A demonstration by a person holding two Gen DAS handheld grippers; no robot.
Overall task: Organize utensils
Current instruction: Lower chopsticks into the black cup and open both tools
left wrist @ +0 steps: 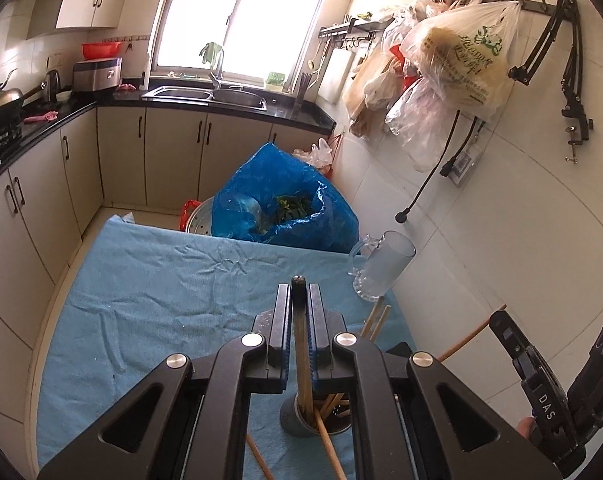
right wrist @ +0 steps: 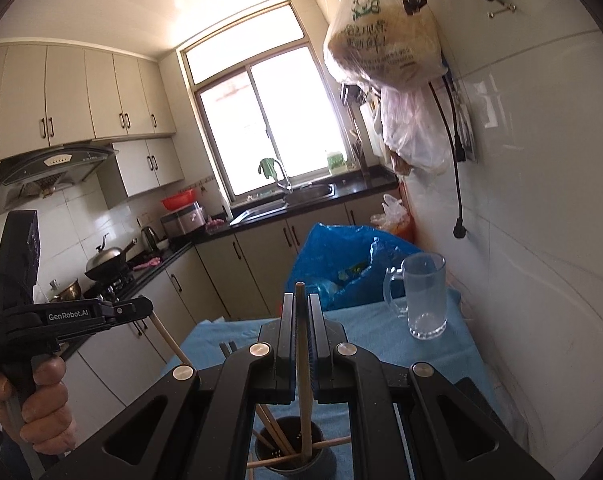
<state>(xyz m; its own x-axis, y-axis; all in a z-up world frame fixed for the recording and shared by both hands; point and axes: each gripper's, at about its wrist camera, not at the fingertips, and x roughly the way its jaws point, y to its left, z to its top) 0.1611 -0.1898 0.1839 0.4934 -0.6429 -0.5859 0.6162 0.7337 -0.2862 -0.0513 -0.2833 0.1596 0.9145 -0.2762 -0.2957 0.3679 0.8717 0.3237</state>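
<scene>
1. Left wrist view: your table wears a blue cloth [left wrist: 161, 280]; a glass mug [left wrist: 381, 268] stands at its far right corner beside the tiled wall, and a blue plastic bag [left wrist: 281, 200] bulges just behind the far edge.
2. Your left gripper [left wrist: 300, 296] is pinching one dark-tipped chopstick [left wrist: 300, 344], which runs between the jaws down toward the grey utensil cup [left wrist: 301, 420] below.
3. Loose chopsticks [left wrist: 375, 320] lean near the mug.
4. Right wrist view: your right gripper [right wrist: 302, 312] is pinching a pale chopstick [right wrist: 302, 380] whose lower end sits inside the dark holder [right wrist: 301, 452], among several others.
5. Your left hand [right wrist: 37, 404] grips its tool at the left edge.
</scene>
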